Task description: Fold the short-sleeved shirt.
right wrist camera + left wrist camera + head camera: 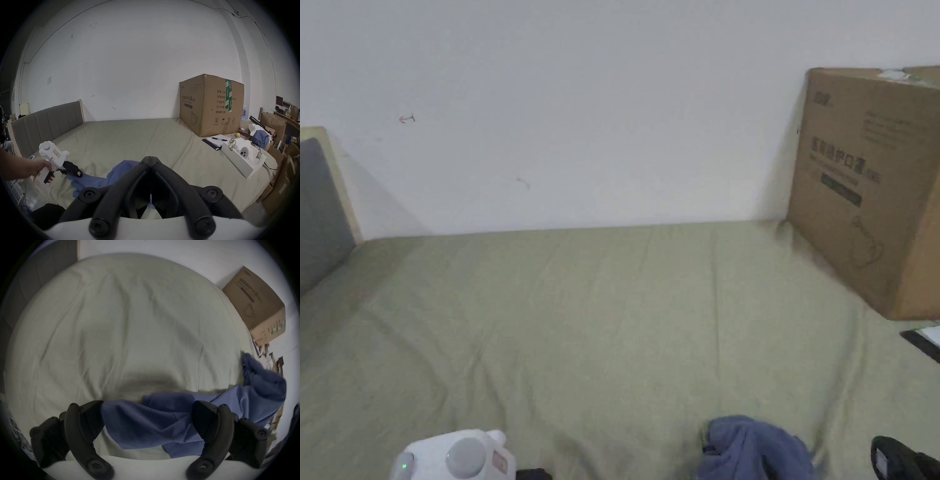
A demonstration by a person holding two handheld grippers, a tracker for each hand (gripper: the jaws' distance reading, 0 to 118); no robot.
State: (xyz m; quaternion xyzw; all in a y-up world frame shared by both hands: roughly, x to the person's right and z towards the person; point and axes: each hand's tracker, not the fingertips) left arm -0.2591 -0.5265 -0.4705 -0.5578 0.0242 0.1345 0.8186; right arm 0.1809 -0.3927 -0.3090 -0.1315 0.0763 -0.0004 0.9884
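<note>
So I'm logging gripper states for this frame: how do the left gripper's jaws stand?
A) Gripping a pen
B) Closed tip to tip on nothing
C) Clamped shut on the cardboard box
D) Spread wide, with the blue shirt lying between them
D. In the left gripper view the left gripper has its two black jaws far apart, and the crumpled blue shirt lies on the bed between them, not pinched.

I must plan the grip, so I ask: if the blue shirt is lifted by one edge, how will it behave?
The blue shirt lies crumpled in soft folds on the bed, so it will probably hang limp and sag. It looks thin, so likely light. Loose parts may drag on the sheet.
</note>
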